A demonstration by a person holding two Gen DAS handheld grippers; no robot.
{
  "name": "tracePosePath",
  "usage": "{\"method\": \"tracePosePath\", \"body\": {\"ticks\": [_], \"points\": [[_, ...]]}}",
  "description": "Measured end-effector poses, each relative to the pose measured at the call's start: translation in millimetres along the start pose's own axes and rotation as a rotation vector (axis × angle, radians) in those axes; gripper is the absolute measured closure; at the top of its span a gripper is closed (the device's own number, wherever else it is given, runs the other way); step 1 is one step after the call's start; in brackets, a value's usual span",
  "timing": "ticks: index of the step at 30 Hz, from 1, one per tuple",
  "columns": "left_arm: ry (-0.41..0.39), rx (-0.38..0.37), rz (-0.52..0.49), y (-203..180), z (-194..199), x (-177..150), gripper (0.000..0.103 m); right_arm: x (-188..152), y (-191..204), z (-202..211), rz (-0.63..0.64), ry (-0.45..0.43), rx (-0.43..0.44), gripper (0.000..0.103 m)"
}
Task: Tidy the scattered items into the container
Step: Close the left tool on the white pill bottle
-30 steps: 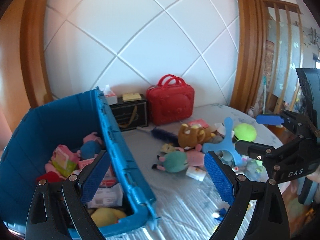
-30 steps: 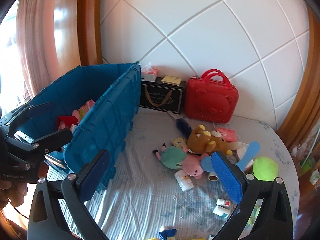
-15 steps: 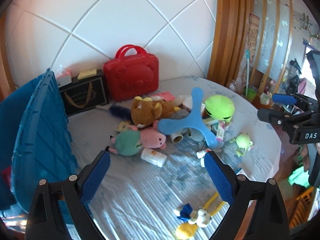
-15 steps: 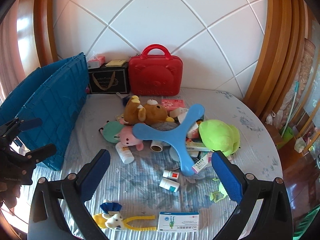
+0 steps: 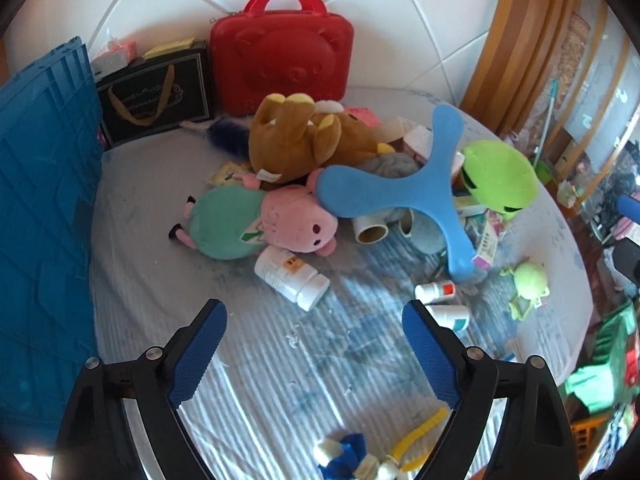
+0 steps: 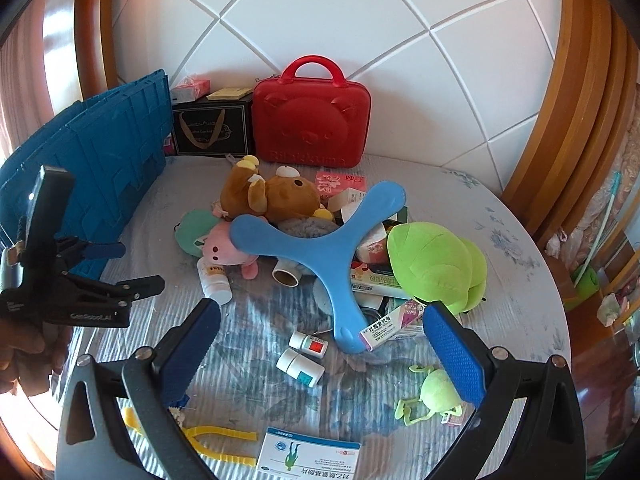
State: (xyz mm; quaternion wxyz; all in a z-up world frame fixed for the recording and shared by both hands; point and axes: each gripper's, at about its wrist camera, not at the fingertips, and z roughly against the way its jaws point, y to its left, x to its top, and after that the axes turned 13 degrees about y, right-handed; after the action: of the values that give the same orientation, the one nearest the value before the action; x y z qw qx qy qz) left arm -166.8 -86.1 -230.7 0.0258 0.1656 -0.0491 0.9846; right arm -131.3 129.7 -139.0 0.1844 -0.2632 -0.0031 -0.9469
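A round table (image 6: 520, 240) covered by a pale striped cloth is seen from both wrist views, with a heap of scattered items at its middle. The blue crate (image 5: 44, 184), the container, stands at the left edge of the table, well apart from most of the heap. A red bear-faced case (image 6: 310, 120) and a black gift bag (image 6: 212, 130) stand at the far side against the white quilted wall.

In the heap, a brown teddy bear (image 5: 304, 140) lies on its back at the far side, and a pink pig plush in a green dress (image 5: 256, 224) lies just near of it. A blue three-armed boomerang (image 6: 320, 252) rests across the pile, with one arm touching the pig's head. A lime green plush (image 6: 436, 264) sits to the right of it. A white pill bottle (image 5: 292, 276) lies just near of the pig, and two small white bottles (image 6: 304, 356) lie closer still. A small green frog toy (image 6: 436, 392) and a white medicine box (image 6: 308, 456) are found at the near edge.

The left gripper (image 5: 316, 352) is held above bare cloth near the pill bottle; its jaws have just been closing a little yet are set wide, with nothing between them. The right gripper (image 6: 320, 352) is likewise spread wide and empty, with the two small bottles seen between its pads but untouched.
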Motion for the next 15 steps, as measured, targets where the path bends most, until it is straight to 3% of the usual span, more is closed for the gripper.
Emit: {"method": "tracePosePath", "body": {"ticks": [9, 15], "points": [[0.118, 0.018, 0.125, 6, -91, 27, 0.027, 12, -15, -88, 0.089, 0.028, -0.002, 0.0], [0.157, 0.064, 0.204, 11, -130, 39, 0.033, 21, -18, -137, 0.128, 0.058, 0.013, 0.0]]}}
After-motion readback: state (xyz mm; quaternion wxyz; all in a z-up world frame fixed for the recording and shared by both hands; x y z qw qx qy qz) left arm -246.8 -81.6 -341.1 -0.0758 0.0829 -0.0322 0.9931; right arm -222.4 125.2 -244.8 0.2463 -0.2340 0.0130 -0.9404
